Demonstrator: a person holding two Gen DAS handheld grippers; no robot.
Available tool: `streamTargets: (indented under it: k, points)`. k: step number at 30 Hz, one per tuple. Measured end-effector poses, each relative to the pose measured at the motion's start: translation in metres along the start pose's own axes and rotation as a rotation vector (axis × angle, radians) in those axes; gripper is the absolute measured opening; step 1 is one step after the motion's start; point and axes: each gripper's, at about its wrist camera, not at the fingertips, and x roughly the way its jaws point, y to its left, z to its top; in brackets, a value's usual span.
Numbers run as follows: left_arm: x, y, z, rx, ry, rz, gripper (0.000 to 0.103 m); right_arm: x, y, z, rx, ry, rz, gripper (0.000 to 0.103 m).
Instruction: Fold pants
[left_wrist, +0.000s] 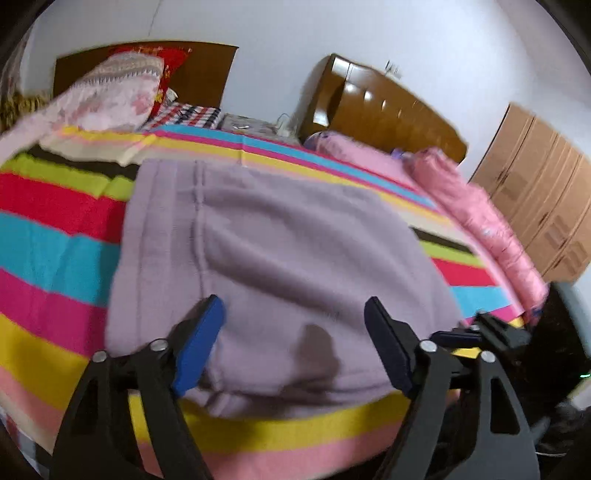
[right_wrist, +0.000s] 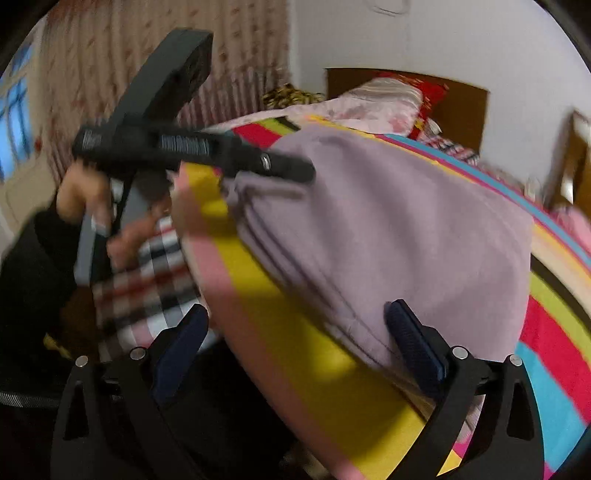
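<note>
The lilac pants (left_wrist: 280, 251) lie folded into a thick stack on the striped bedspread (left_wrist: 55, 236), near the bed's front edge. My left gripper (left_wrist: 295, 332) is open and empty, its jaws wide apart just above the near edge of the pants. In the right wrist view the pants (right_wrist: 406, 229) show as layered folds. My right gripper (right_wrist: 295, 332) is open and empty at the bed's front edge, its right finger (right_wrist: 413, 339) by the pants' corner. The left gripper's body (right_wrist: 192, 151) and the hand holding it show at upper left there.
A pink quilt (left_wrist: 480, 221) lies along the right side of the bed. Pillows (left_wrist: 118, 92) and a checked cloth (left_wrist: 192, 112) lie at the head by a brown headboard (left_wrist: 376, 107). A wooden wardrobe (left_wrist: 539, 192) stands right. Curtains (right_wrist: 129, 62) hang left.
</note>
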Motion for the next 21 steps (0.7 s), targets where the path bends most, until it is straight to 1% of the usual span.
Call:
streamTargets:
  k: [1, 2, 3, 4, 5, 6, 7, 9, 10, 11, 12, 13, 14, 16, 17, 18, 19, 20, 21]
  points:
    - [-0.001, 0.007, -0.001, -0.024, -0.002, -0.017, 0.067, -0.004, -0.004, 0.001, 0.019, -0.005, 0.023, 0.096]
    - [-0.004, 0.013, -0.002, -0.047, -0.003, -0.034, 0.064, -0.006, -0.006, 0.004, 0.033, -0.010, 0.036, 0.095]
    - [-0.004, 0.012, -0.001, -0.054, -0.003, -0.039, 0.060, -0.008, -0.009, 0.008, 0.042, -0.019, 0.038, 0.095]
    - [-0.004, 0.013, 0.000, -0.058, -0.004, -0.042, 0.059, -0.009, -0.011, 0.013, 0.046, -0.031, 0.029, 0.095]
    - [-0.005, 0.011, -0.002, -0.061, -0.004, -0.041, 0.059, -0.010, -0.013, 0.018, 0.056, -0.057, 0.002, 0.095]
    - [-0.005, 0.008, -0.001, -0.056, 0.001, -0.023, 0.059, -0.010, -0.014, 0.021, 0.071, -0.074, -0.017, 0.095]
    - [-0.003, 0.003, -0.001, -0.047, 0.011, 0.002, 0.059, -0.008, -0.017, 0.024, 0.099, -0.088, -0.017, 0.095]
    - [-0.007, -0.013, 0.006, -0.045, 0.017, 0.069, 0.060, 0.007, -0.018, 0.025, 0.139, -0.054, 0.085, 0.096]
    - [-0.010, -0.022, 0.012, -0.028, 0.002, 0.099, 0.064, 0.014, -0.013, 0.024, 0.134, -0.028, 0.130, 0.097]
    - [-0.012, -0.027, 0.016, -0.001, -0.014, 0.125, 0.069, 0.017, -0.007, 0.024, 0.103, -0.017, 0.138, 0.097]
    - [-0.015, -0.039, 0.023, 0.056, -0.036, 0.174, 0.078, 0.017, 0.002, 0.024, 0.041, -0.012, 0.123, 0.097]
    - [-0.011, -0.046, 0.028, 0.101, -0.036, 0.206, 0.083, 0.015, 0.005, 0.025, 0.011, -0.008, 0.121, 0.097]
    - [-0.008, -0.049, 0.031, 0.117, -0.028, 0.220, 0.083, 0.011, 0.003, 0.025, -0.001, -0.008, 0.136, 0.097]
    - [0.010, -0.047, 0.033, 0.145, 0.026, 0.295, 0.083, -0.005, -0.012, 0.031, 0.004, -0.035, 0.200, 0.096]
    - [0.021, -0.042, 0.029, 0.156, 0.065, 0.351, 0.083, -0.014, -0.021, 0.033, 0.013, -0.056, 0.193, 0.096]
    - [0.026, -0.037, 0.023, 0.157, 0.087, 0.362, 0.083, -0.025, -0.040, 0.040, 0.034, -0.088, 0.151, 0.096]
    - [0.028, -0.032, 0.015, 0.163, 0.091, 0.358, 0.083, -0.031, -0.057, 0.045, 0.057, -0.106, 0.120, 0.096]
    - [0.025, -0.031, 0.005, 0.195, 0.059, 0.358, 0.083, -0.035, -0.077, 0.050, 0.092, -0.120, 0.093, 0.096]
    - [0.024, -0.030, 0.002, 0.208, 0.051, 0.365, 0.083, -0.036, -0.109, 0.058, 0.155, -0.130, 0.074, 0.097]
